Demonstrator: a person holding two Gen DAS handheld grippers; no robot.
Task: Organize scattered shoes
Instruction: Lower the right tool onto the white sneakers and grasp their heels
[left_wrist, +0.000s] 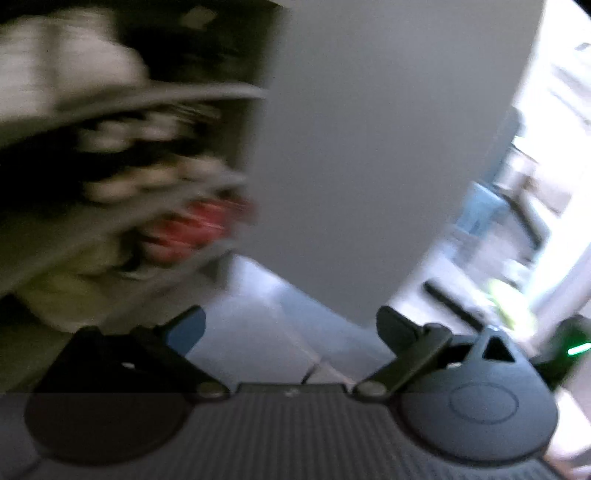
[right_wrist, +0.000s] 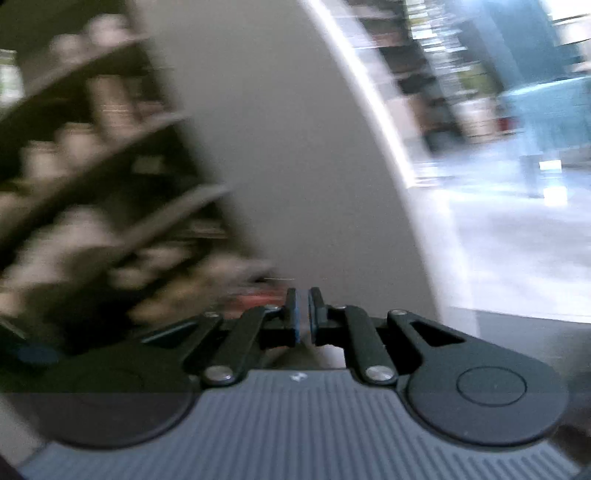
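Red, seemingly rounded shoe (left_wrist: 195, 229) blurs beside smooth grey panel (left_wrist: 369, 147).

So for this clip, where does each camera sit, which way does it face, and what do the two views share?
Left wrist: on the left gripper, looking along its spread, empty fingers at a blurred shoe rack and a grey panel.
Right wrist: on the right gripper, fingers nearly together with nothing visible between them, facing blurred rack shelves and the panel.
Shared: rack left, grey panel centre, bright floor right, heavy motion blur.
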